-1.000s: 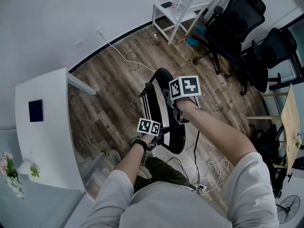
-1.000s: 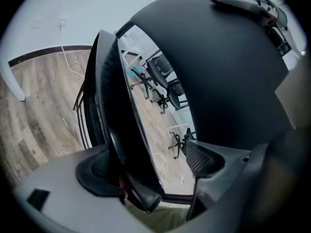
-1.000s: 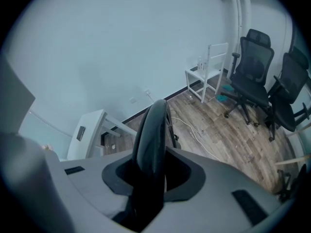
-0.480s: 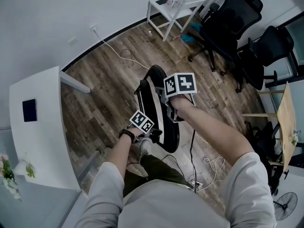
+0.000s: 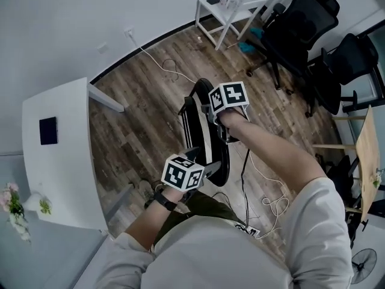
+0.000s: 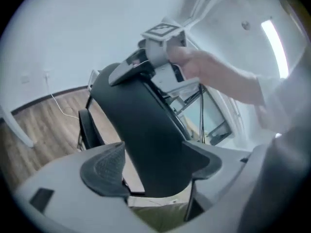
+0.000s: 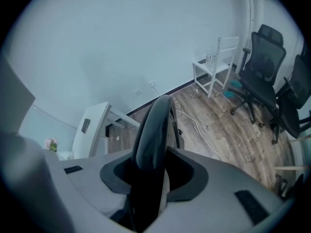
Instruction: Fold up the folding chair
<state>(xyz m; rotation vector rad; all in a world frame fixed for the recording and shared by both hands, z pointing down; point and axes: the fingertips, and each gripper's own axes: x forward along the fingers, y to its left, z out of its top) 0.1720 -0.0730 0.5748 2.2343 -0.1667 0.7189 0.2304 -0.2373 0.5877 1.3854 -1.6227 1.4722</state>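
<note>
The black folding chair (image 5: 201,122) stands folded thin on the wood floor in front of me. My right gripper (image 5: 221,134) is at its upper edge. In the right gripper view the chair's rim (image 7: 155,125) runs edge-on between the jaws of the right gripper (image 7: 155,171), which are opening and look slightly off it. My left gripper (image 5: 197,168) is at the chair's near end. In the left gripper view the left gripper (image 6: 155,166) is closing, both pads against the black panel (image 6: 146,130). The right gripper (image 6: 155,57) shows at the panel's far end.
A white table (image 5: 54,155) stands to the left with flowers (image 5: 12,212) by it. At the back are a white rack (image 5: 231,8) and black office chairs (image 5: 301,29). Cables (image 5: 162,71) lie on the floor. A wooden table (image 5: 367,155) is at the right edge.
My left gripper has risen along the chair's near end toward the camera. The right gripper has stayed at the chair's upper edge.
</note>
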